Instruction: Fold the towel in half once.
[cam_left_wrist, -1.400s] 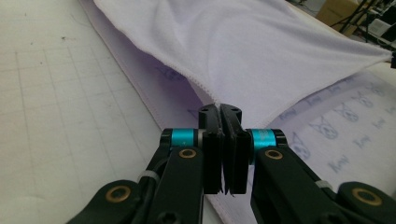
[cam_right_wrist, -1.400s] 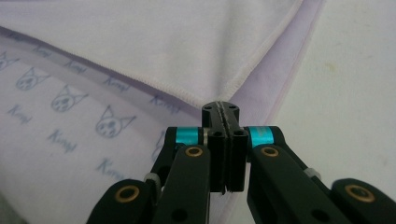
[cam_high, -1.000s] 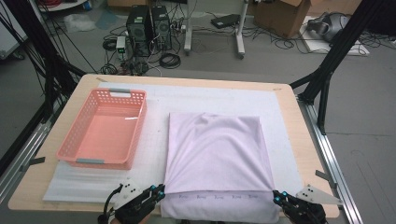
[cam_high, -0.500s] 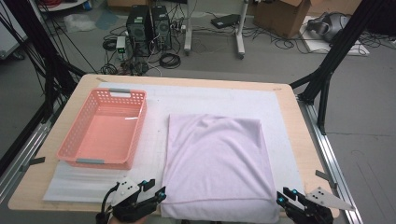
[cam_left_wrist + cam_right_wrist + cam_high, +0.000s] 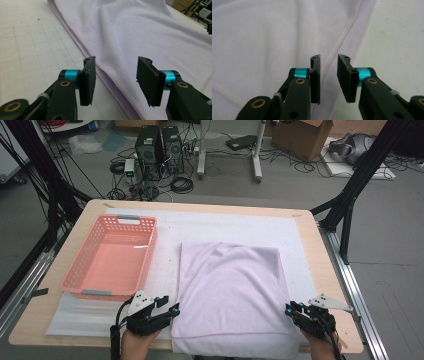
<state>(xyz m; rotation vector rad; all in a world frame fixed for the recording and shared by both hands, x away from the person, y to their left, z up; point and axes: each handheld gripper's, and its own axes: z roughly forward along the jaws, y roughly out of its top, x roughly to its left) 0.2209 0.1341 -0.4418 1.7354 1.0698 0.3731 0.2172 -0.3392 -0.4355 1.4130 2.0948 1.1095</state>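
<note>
A folded lilac cloth (image 5: 230,290) lies flat on the white mat (image 5: 225,222). My left gripper (image 5: 172,310) sits at the cloth's near left edge. Its jaws have just been opening and now stand open. In the left gripper view the left gripper (image 5: 116,75) has the cloth's folded edge (image 5: 110,75) running beneath the gap, untouched. My right gripper (image 5: 290,309) is at the near right edge. In the right gripper view the right gripper (image 5: 329,72) hangs over the cloth's hem (image 5: 347,32). Its jaws have just been closing, a narrow gap remains, and nothing is pinched.
A pink plastic basket (image 5: 147,255) with nothing in it stands on the mat to the left of the cloth. The wooden table's (image 5: 50,310) near edge is just behind both hands. Black frame legs, computers and cables are on the floor beyond the table.
Both grippers were at the cloth's near corners; they have moved forward along its side edges and their jaws now stand apart. The cloth lies flatter.
</note>
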